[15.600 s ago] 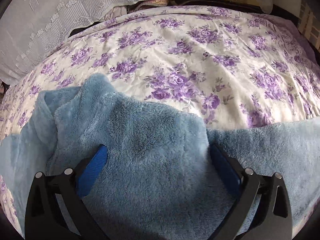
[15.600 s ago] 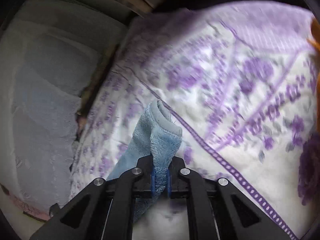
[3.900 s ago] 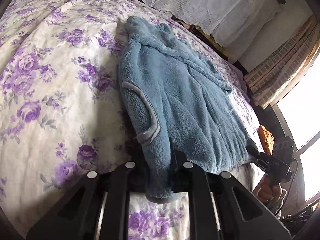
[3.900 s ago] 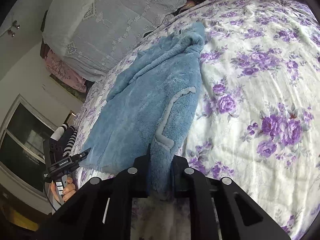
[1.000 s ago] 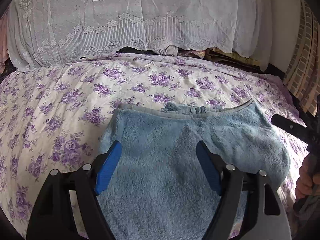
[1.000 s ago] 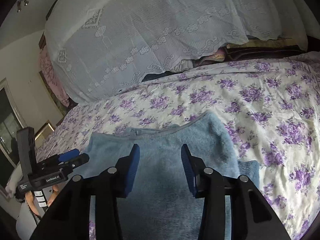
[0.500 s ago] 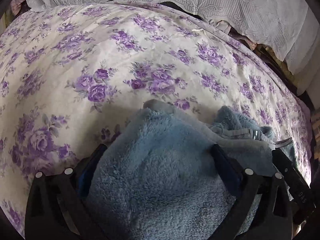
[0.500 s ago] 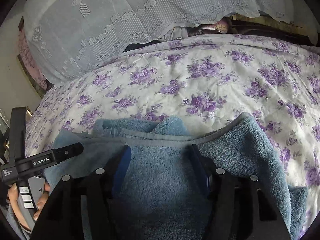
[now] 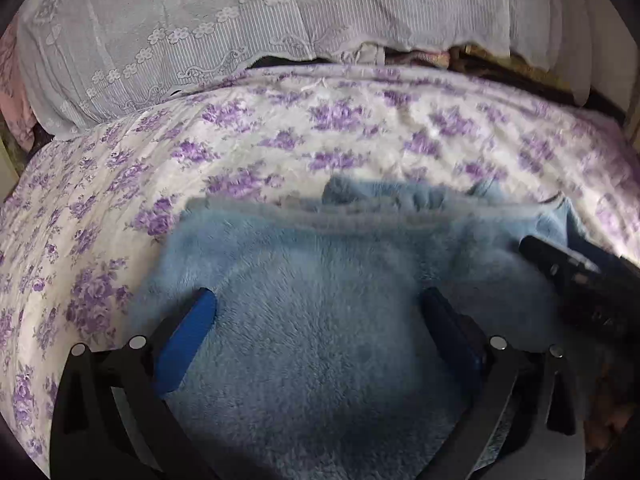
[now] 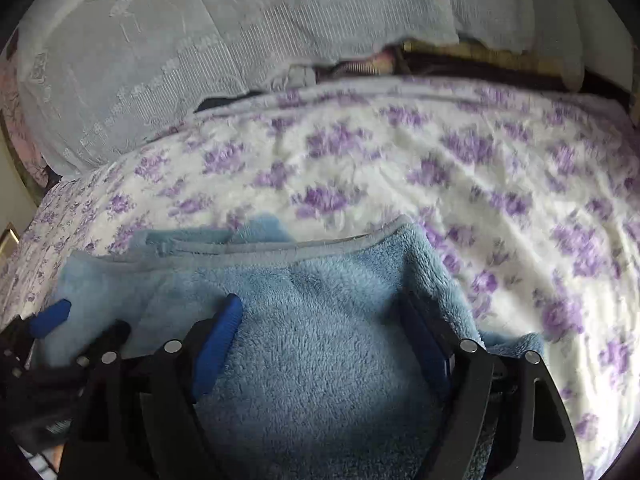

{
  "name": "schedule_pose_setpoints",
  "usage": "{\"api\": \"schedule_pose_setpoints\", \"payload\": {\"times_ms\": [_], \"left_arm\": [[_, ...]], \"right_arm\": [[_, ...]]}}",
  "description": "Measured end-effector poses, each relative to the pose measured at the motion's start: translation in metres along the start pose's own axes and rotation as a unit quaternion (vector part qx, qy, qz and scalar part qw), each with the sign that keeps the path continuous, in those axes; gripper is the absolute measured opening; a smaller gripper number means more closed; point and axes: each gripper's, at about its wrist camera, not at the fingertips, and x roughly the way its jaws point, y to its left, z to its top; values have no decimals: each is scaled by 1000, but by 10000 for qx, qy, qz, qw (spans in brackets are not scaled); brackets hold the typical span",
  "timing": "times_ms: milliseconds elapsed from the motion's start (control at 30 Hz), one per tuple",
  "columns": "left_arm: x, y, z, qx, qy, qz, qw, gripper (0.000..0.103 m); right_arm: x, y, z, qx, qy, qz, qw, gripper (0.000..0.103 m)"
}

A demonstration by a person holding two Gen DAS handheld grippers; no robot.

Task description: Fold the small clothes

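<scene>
- Surface: a bed under a white quilt [image 9: 360, 136] with purple flowers; it fills the middle band of both views.
- Behind it, across the top of each frame, a white lace cover [image 9: 200, 32] lies over a heap; a pink and dark gap shows under its hem at upper centre right.
- Pink cloth [image 9: 12, 80] at the far left edge of both views.
- Blue fleece garment [image 9: 320, 320], folded, lies on the quilt at lower centre of both frames, its grey-trimmed edges stacked along the far side.
- Left gripper [image 9: 320, 320]: jaws spread wide, just opened further; fleece lies between the blue pads [image 9: 188, 340], no pinch seen. Released.
- Right gripper [image 10: 324, 332]: jaws apart, just been opening; fleece lies between them, not squeezed. Released.
- Writing: none readable; both views are blurred.
- Left view only: the right gripper's black body enters at the right edge, over the fleece.
- Right view only: the left gripper's blue pad and black frame at lower left on the fleece; a loose blue fold [image 10: 516, 340] sticking out at the garment's right.
</scene>
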Motion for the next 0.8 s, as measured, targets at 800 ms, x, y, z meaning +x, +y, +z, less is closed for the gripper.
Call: {"api": "schedule_pose_setpoints", "payload": {"times_ms": [800], "left_arm": [[-89, 21, -77, -300, -272, -131, 9991, 99]], "right_arm": [[-103, 8, -84, -531, -291, -318, 9977, 87]]}}
